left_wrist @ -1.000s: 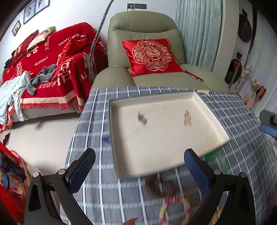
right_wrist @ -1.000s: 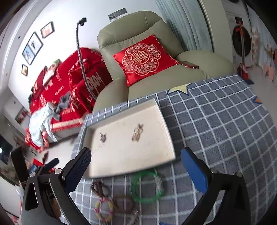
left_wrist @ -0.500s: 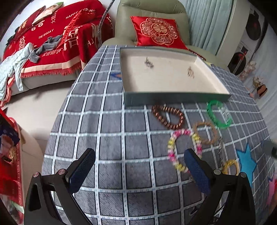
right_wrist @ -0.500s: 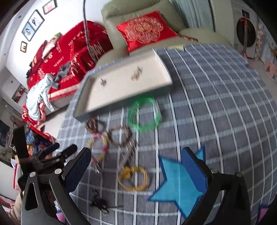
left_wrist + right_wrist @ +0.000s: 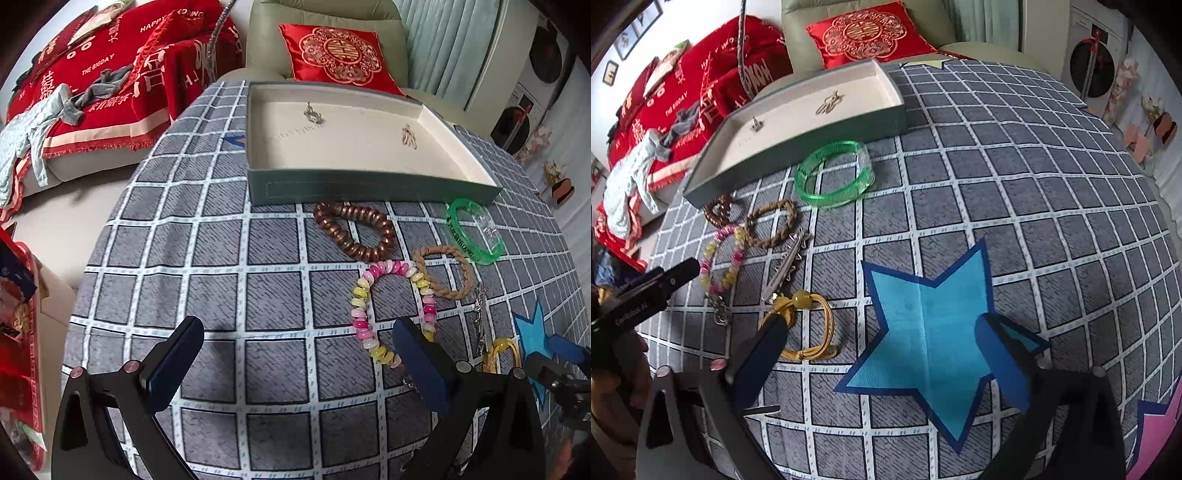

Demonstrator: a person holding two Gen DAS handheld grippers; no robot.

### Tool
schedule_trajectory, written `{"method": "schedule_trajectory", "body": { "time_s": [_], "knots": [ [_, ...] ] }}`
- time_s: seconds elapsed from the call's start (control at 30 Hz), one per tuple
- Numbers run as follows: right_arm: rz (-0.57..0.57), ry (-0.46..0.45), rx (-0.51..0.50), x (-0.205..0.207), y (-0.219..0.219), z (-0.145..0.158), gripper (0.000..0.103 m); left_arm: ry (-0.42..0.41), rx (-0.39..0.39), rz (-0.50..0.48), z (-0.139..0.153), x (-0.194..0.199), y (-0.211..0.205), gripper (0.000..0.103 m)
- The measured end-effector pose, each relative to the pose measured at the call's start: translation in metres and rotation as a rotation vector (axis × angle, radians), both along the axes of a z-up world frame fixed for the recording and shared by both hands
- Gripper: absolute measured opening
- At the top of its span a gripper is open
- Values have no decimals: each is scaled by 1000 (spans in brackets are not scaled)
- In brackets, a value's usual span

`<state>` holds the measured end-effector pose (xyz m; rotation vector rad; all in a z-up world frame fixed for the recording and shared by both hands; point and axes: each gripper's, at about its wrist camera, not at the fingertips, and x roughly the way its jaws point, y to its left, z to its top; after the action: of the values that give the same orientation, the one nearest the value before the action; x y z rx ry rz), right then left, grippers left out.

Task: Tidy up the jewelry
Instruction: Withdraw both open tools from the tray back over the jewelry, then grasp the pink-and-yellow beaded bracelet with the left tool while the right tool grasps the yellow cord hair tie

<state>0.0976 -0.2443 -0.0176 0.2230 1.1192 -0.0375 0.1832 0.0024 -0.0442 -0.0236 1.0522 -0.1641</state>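
Left gripper [image 5: 297, 354] wide open, holding nothing, over bare checked tablecloth [image 5: 207, 258]; the pink-yellow bead bracelet [image 5: 391, 306] lies just beside its right finger. Right gripper [image 5: 882, 350] open and empty, jaws just closing slightly, above the blue star patch [image 5: 923, 332], with the yellow cord bracelet [image 5: 812, 325] just beside its left finger. Tray [image 5: 369, 184] with 2 small pieces sits well beyond both; copper bracelet [image 5: 351, 230], green bangle [image 5: 474, 230] and braided bracelet [image 5: 443, 271] lie near its front wall.
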Motion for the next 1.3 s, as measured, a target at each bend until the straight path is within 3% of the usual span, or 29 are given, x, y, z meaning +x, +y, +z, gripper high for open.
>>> {"method": "schedule_trajectory", "body": {
  "time_s": [0.1, 0.37, 0.43, 0.6, 0.73, 0.8, 0.83, 0.9, 0.97, 1.0, 1.3],
  "knots": [
    [17, 15, -10, 3, 7, -8, 88, 12, 15, -13, -5, 0, -5, 103],
    [145, -21, -174, 6, 47, -11, 72, -27, 73, -56, -7, -5, -16, 103],
    [176, -34, -168, 5, 53, -9, 68, -39, 76, -84, -5, -8, -21, 97],
    [222, -40, -168, 7, 63, -6, 60, -62, 85, -148, 1, -17, -37, 68],
    [291, -50, -171, 11, 71, -7, 60, -68, 84, -182, 3, -18, -37, 59],
    [311, -50, -171, 13, 74, -8, 60, -69, 75, -199, 4, -18, -37, 42],
    [315, -49, -167, 14, 74, -8, 56, -70, 78, -209, 5, -19, -38, 37],
    [328, -58, -161, 14, 76, -7, 39, -68, 70, -224, 5, -19, -40, 24],
    [340, -60, -153, 12, 78, -6, 11, -64, 53, -229, 6, -21, -39, 24],
    [341, -57, -150, 12, 79, -5, 5, -57, 30, -228, 7, -21, -37, 24],
    [276, -92, -63, 3, 60, 15, 4, -69, -103, -202, 28, -26, -14, 24]
  ]
}}
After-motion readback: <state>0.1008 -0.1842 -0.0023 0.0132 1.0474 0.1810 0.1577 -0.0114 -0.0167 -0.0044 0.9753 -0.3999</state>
